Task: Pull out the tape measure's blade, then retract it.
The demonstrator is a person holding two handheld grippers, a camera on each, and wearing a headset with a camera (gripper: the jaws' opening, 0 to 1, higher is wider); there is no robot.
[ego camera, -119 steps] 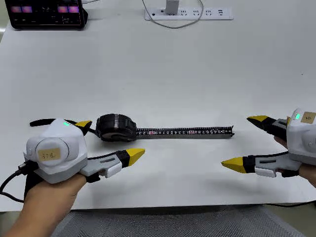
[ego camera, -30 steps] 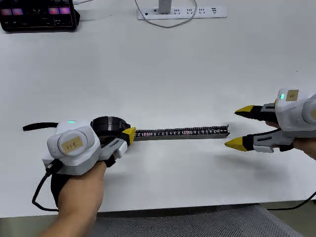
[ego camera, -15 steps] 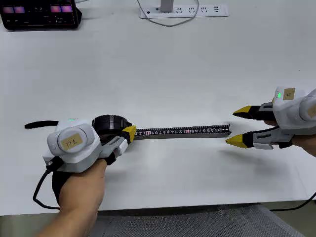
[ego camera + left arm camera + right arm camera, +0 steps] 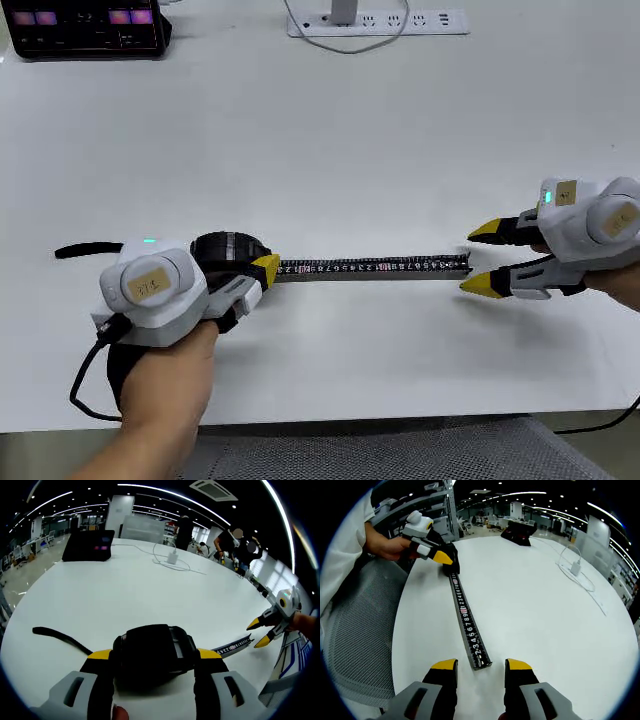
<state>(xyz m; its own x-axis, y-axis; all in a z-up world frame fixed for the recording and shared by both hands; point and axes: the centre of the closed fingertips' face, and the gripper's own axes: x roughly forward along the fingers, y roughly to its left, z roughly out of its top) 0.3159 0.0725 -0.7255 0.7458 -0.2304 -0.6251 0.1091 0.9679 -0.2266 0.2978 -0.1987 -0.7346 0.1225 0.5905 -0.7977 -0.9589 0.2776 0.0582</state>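
Note:
A black tape measure case (image 4: 228, 249) lies on the white table (image 4: 330, 140), and my left gripper (image 4: 243, 262) is shut on it from the left. In the left gripper view the case (image 4: 150, 645) sits clamped between the two yellow-tipped jaws. The blade (image 4: 370, 267) stretches flat to the right. My right gripper (image 4: 478, 258) is open, one fingertip on each side of the blade's end (image 4: 465, 262). The right gripper view shows the blade's tip (image 4: 481, 662) lying just between its jaw tips, with the left gripper (image 4: 440, 555) at the far end.
A black strap (image 4: 85, 250) trails left from the case. At the back stand a power strip (image 4: 380, 22) with a cable and a black screen device (image 4: 85, 28). The table's front edge (image 4: 350, 418) is close, with a mesh chair (image 4: 400, 455) below.
Since four seconds ago my left gripper has shut on the case. Over the last second my right gripper has moved left to the blade's end and its jaws have narrowed.

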